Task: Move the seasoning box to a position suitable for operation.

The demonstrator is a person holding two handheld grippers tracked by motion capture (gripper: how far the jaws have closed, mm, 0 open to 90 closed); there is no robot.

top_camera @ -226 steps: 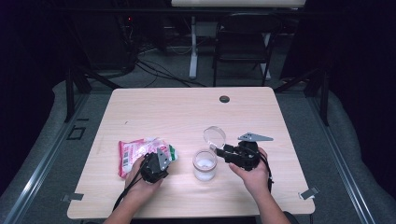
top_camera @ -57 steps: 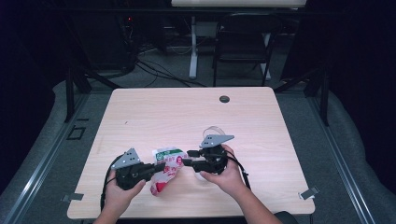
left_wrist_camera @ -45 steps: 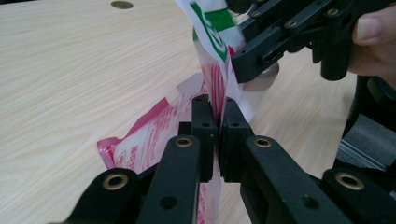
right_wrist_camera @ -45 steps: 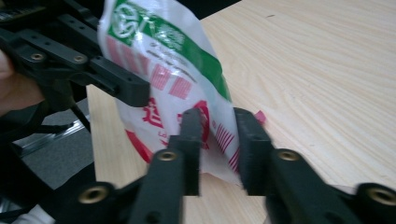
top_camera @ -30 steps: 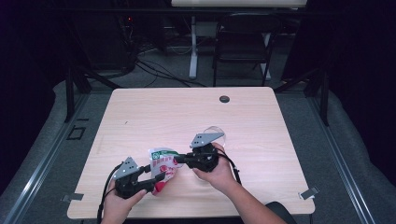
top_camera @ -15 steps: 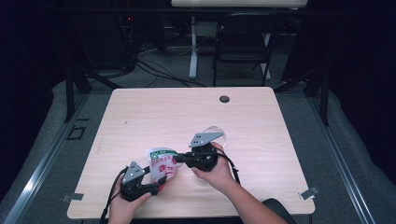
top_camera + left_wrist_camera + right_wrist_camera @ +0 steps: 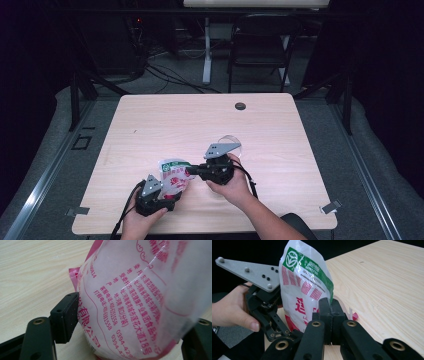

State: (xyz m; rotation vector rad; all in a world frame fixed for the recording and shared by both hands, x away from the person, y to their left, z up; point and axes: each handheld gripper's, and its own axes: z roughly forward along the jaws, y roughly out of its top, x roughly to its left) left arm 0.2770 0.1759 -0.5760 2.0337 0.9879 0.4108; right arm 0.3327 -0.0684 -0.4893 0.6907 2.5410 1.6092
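**Basically: bag stood upright between two tools, right one had the edge**

Snack bag (image 7: 173, 178) stood near-upright at the front of the surface (image 7: 280, 135), long axis vertical, green-printed top up, pink bottom seam down by the left tool (image 7: 159, 196).

Right tool (image 7: 192, 170) came in level from the bag's right and was clenched on its side edge about mid-height; in the right gripper view the jaws were shut tight on the film (image 7: 307, 290).

Left tool sat below and left of the bag. Its jaws had just been opening; in the left gripper view the bag's lower end (image 7: 140, 305) bulged between them, one pad (image 7: 65, 317) at the film, the other corner hidden. I'd call it released, not gripping.

So the bag hung from the right tool alone. Left was nearer the bottom seam, likely regripping there.

Clear cup (image 7: 230, 145) sat just behind the right hand.
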